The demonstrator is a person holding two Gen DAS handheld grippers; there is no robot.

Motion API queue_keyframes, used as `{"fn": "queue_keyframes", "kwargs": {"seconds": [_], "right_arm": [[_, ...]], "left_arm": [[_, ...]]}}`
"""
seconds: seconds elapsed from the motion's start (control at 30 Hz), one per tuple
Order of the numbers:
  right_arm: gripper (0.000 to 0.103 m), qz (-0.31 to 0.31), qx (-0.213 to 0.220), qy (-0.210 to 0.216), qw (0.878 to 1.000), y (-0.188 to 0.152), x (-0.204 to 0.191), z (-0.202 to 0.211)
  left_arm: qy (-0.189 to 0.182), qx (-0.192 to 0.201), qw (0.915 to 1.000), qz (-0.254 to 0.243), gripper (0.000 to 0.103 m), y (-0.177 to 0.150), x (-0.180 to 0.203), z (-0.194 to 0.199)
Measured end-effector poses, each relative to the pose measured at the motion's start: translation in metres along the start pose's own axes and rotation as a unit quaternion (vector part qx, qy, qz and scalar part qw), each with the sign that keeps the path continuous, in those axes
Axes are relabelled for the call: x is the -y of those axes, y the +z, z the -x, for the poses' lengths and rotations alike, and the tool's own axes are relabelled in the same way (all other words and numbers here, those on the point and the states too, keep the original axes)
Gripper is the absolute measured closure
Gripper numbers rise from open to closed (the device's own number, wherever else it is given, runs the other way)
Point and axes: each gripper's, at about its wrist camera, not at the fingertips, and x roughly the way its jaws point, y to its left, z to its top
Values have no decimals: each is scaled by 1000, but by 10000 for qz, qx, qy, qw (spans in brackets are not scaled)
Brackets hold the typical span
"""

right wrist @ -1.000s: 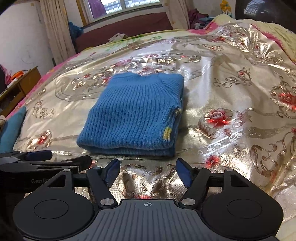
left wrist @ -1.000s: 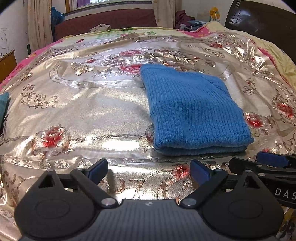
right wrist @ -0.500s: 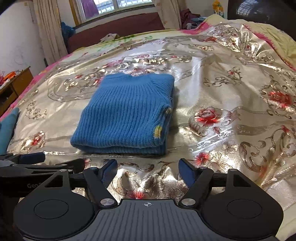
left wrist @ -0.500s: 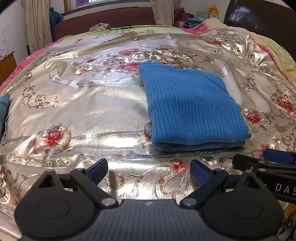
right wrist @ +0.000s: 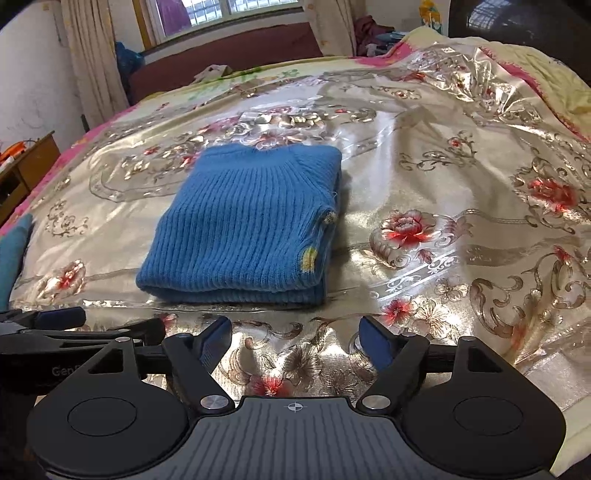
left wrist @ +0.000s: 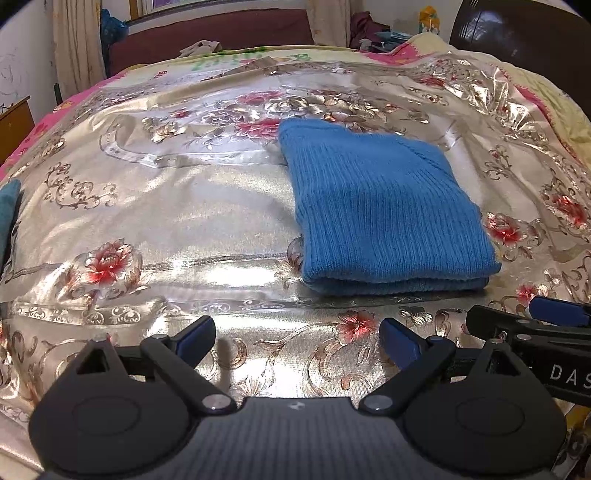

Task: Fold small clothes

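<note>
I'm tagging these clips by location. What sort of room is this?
Most likely a home bedroom: the folded blue sweater lies on a bed's shiny floral bedspread, with a curtained window and a dark headboard behind.

- Daylight enters through the barred window behind my bed.
- Bright glare streaks the glossy gold floral bedspread.
- My fisheye lenses bend and darken both views' edges.
- Focus stays sharp, slightly grainy.

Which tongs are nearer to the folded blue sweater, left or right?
Right, slightly. The right tongs face the near edge of the sweater squarely; the left tongs are back from its left corner.
</note>
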Motion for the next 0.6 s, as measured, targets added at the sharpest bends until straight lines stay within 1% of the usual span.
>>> {"fn": "queue_keyframes", "kwargs": {"seconds": [0.2, 0.6], "right_arm": [[26, 12, 10, -23, 10000, 0, 0, 1], [26, 14, 25, -40, 10000, -1, 0, 2]], "left_arm": [[35, -49, 10000, -3, 3, 0, 1, 1], [120, -3, 9999, -51, 3, -1, 2, 2]]}}
